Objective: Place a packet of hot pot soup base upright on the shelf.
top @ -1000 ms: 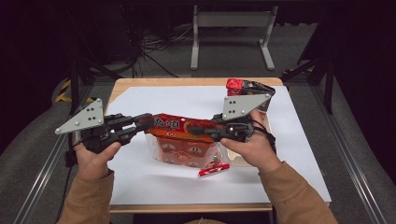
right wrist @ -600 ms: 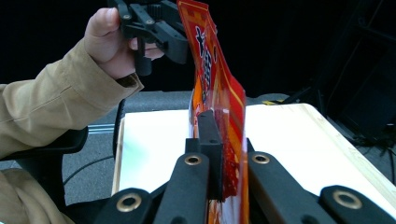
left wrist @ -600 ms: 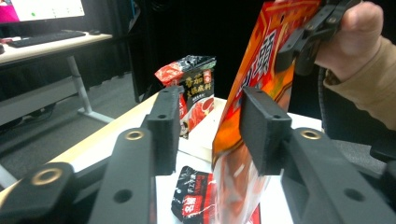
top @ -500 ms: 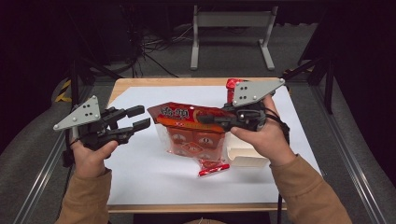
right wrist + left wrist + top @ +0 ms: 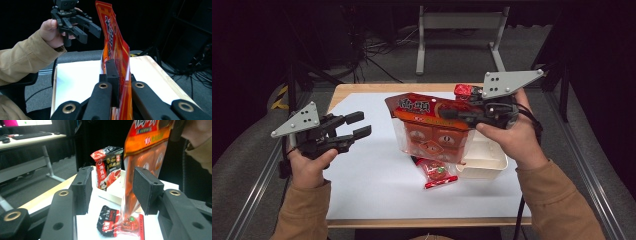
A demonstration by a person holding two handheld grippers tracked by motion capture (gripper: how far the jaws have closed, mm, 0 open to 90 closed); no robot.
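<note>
A large orange-red bag [image 5: 432, 127] with clear lower panels hangs upright above the bench, its printed top edge pinched in the right gripper [image 5: 452, 114]. A small red sachet [image 5: 435, 173] lies flat on the white sheet below it, just beside a shallow white tray [image 5: 484, 162]. A red-and-black packet [image 5: 107, 166] stands in that tray.

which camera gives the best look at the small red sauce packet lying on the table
The high view: the small red sauce packet lies flat on the white sheet, whole apart from the corner under the big bag. The left gripper view shows it low between the jaws, partly behind that bag.
</note>
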